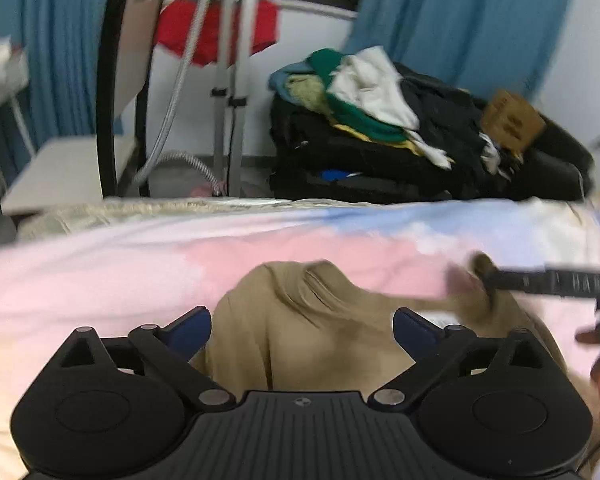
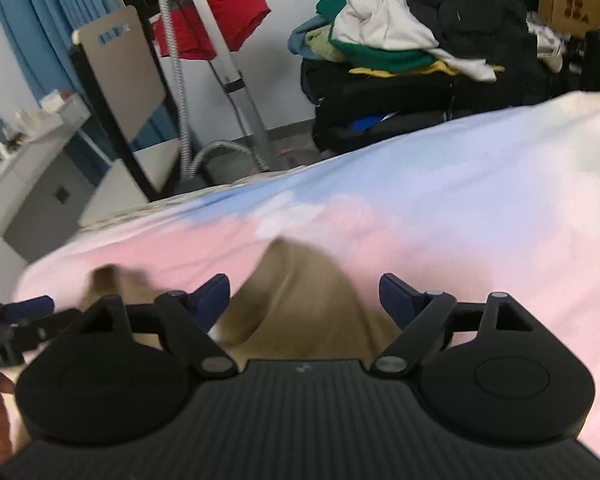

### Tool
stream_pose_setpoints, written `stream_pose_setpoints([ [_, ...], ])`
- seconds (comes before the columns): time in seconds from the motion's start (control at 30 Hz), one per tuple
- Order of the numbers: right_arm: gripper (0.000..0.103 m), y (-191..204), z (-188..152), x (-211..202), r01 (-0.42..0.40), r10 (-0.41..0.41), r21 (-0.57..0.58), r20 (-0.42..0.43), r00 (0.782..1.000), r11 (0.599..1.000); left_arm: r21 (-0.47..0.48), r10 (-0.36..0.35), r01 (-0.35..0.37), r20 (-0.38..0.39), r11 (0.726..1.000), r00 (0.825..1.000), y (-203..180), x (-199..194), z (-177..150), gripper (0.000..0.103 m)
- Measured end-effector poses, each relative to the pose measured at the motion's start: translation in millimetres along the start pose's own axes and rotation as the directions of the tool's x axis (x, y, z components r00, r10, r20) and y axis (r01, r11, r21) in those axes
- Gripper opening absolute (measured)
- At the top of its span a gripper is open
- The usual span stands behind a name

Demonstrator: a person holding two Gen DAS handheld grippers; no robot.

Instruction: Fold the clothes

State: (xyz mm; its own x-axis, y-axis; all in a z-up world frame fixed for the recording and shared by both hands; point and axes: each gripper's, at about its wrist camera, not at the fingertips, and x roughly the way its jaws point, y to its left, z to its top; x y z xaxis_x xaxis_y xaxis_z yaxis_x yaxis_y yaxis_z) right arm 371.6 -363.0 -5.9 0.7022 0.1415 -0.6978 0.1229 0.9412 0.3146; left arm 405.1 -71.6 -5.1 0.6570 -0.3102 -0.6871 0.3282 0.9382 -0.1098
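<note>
Jaws, left gripper (image 1: pixel 302 330): spread wide, holding nothing, over my tan garment (image 1: pixel 300 320), which lies bunched on the pink-and-blue sheet (image 1: pixel 120 252). Jaws, right gripper (image 2: pixel 304 296): likewise spread, empty, above the same garment's raised ridge. Advice to myself: flatten that ridge first, then pinch matching edges on both sides so the fold lands square.
</note>
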Motion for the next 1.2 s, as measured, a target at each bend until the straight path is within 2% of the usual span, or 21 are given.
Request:
stream_pose_setpoints([
  [0.1,0.083,3.5,-7.9,-34.9,-0.023,0.023,0.039,0.008,1.0,0.999,-0.021,-0.004,0.005,0.047,1.0,0.999,-4.2,-53.4,-17.2,0.1],
  [0.2,0.083,5.3,-28.4,-83.3,-0.06,0.056,0.052,0.069,0.996,0.997,-0.084,-0.03,0.038,0.1,0.996,0.995,-2.8,-106.0,-44.5,0.1],
  [0.3,0.083,11.9,-66.9,-135.7,-0.06,0.058,0.02,0.111,0.992,0.998,-0.084,-0.022,0.035,0.154,0.996,0.988,-4.9,-156.4,-83.7,0.099],
  [0.4,0.083,21.6,-111.9,-183.7,-0.055,0.058,-0.022,0.137,0.989,0.998,-0.042,0.011,-0.002,0.216,0.999,0.976,-10.2,-202.1,-123.4,0.097],
  [0.5,0.083,32.2,-161.7,-226.4,-0.056,0.067,-0.068,0.172,0.983,0.996,-0.017,0.012,-0.007,0.276,1.0,0.961,-10.9,-233.9,-163.2,0.096],
  [0.57,0.083,33.6,-195.2,-250.7,-0.081,0.09,-0.05,0.209,0.974,0.995,-0.009,0.005,-0.003,0.316,1.0,0.949,-10.1,-249.7,-189.5,0.095],
  [0.63,0.083,33.8,-221.5,-263.8,-0.11,0.115,-0.037,0.214,0.97,0.993,0.015,-0.012,0.008,0.335,1.0,0.942,-7.7,-257.9,-213.9,0.092],
  [0.7,0.083,34.9,-240.4,-272.2,-0.125,0.13,-0.038,0.207,0.97,0.991,0.053,-0.035,0.019,0.318,0.998,0.947,-6.0,-258.5,-230.5,0.088],
  [0.8,0.083,31.8,-255.2,-280.1,-0.144,0.148,-0.031,0.211,0.966,0.989,0.115,-0.035,0.001,0.295,0.993,0.955,-8.3,-252.8,-244.2,0.088],
  [0.93,0.083,16.5,-252.7,-271.1,-0.177,0.161,0.059,0.22,0.962,0.982,0.149,-0.026,-0.017,0.279,0.989,0.96,-11.6,-231.2,-246.0,0.087],
  [1.13,0.083,8.6,-260.5,-235.4,-0.13,0.118,0.075,0.153,0.981,0.989,0.148,0.019,-0.062,0.27,0.987,0.963,-4.9,-187.1,-247.5,0.084],
  [1.2,0.083,7.2,-261.6,-227.5,-0.136,0.123,0.091,0.139,0.983,0.987,0.155,0.033,-0.075,0.26,0.985,0.965,-4.2,-172.4,-245.8,0.081],
])
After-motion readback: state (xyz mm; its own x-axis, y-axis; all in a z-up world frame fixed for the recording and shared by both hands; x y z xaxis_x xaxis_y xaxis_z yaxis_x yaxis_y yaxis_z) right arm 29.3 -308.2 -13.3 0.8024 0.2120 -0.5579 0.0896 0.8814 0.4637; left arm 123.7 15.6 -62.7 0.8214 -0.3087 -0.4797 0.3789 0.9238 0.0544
